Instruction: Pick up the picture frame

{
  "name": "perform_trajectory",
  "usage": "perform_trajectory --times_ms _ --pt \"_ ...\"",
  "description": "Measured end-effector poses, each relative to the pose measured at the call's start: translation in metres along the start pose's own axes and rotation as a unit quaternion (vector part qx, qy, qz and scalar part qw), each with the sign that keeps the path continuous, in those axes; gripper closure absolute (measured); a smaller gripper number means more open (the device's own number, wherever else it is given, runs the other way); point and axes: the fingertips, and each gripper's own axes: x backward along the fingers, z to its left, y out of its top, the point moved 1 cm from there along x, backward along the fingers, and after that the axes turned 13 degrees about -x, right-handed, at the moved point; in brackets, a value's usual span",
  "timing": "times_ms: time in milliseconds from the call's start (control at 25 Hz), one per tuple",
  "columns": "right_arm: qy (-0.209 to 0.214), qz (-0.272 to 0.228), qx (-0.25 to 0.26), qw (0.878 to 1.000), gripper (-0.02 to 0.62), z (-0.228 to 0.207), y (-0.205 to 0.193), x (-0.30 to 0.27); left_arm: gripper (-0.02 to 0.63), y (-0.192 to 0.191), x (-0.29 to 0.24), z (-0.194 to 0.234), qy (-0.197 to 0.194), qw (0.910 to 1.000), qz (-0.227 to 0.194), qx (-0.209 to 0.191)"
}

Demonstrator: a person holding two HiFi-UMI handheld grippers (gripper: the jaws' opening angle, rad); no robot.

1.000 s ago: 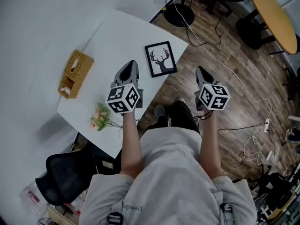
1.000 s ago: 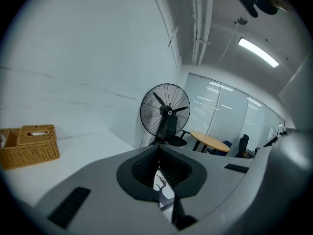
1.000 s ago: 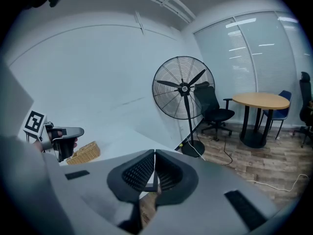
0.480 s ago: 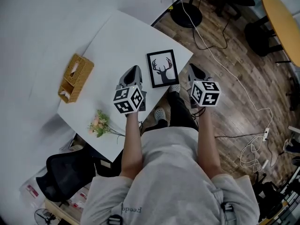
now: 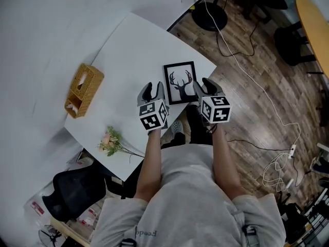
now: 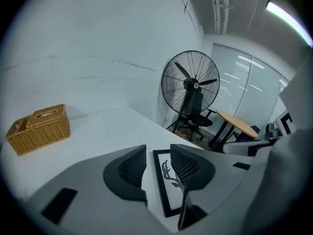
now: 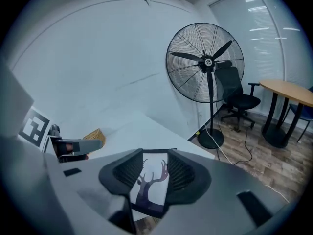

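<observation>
The picture frame, black-edged with a deer silhouette, lies flat near the right corner of the white table. My left gripper hangs just off the frame's near left corner and my right gripper off its near right corner. Both sets of jaws are opening, with nothing pressed between them. In the left gripper view the frame's left edge shows through the gap of the left gripper. In the right gripper view the deer picture shows beyond the gap of the right gripper.
A wicker tissue box sits at the table's left, a small flower bunch near its front edge. A black office chair stands below the table. A fan's base, cables and a round wooden table occupy the wooden floor at right.
Both grippers came down and forward to the frame's near corners; the right one swung left from over the floor. Both pairs of jaws went from shut to open.
</observation>
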Motion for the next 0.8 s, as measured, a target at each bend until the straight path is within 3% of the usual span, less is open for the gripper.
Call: perform_trajectory --times_ms 320,480,800 --pt "-0.023 0.019 -0.01 0.999 0.425 -0.015 -0.007 -0.012 0.426 -0.011 -0.022 -0.002 -0.017 0.9995 0.02 0.017" --pt "-0.029 0.036 -0.006 0.999 0.426 -0.017 -0.015 -0.022 0.428 -0.022 -0.035 -0.002 -0.008 0.999 0.041 -0.014" --pt "-0.037 0.068 0.005 0.997 0.428 -0.025 -0.028 -0.037 0.428 -0.035 -0.054 -0.007 -0.012 0.9981 0.061 -0.003"
